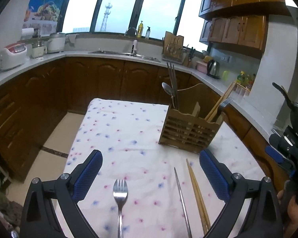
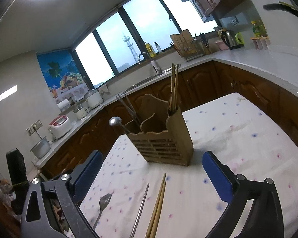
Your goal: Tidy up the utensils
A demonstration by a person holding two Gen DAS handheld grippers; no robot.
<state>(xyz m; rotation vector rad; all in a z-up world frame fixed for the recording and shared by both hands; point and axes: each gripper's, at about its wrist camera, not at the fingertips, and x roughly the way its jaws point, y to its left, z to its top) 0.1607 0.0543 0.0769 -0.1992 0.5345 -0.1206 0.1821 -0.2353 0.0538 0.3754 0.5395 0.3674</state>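
Note:
A wooden utensil holder (image 1: 188, 130) (image 2: 164, 142) stands on the table's flowered cloth (image 1: 119, 123) (image 2: 238, 138). In it are a spoon (image 1: 167, 89) (image 2: 115, 122), metal chopsticks (image 1: 173, 83) and wooden chopsticks (image 1: 220, 103) (image 2: 173, 85). On the cloth nearer to me lie a fork (image 1: 120, 194) (image 2: 104, 202), a metal chopstick pair (image 1: 180, 198) (image 2: 141, 208) and a wooden chopstick pair (image 1: 196, 194) (image 2: 159, 202). My left gripper (image 1: 151, 170) is open above the fork and loose chopsticks, holding nothing. My right gripper (image 2: 153, 170) is open above the loose chopsticks, short of the holder.
The table's far edge (image 1: 129, 102) and left edge drop to the floor (image 1: 55, 138). Brown cabinets (image 1: 109, 79) under a white counter wrap around behind, with a sink (image 1: 127, 54), rice cookers (image 1: 13, 54) and a kettle (image 1: 213, 69). A black pan (image 1: 296, 115) sits at the right.

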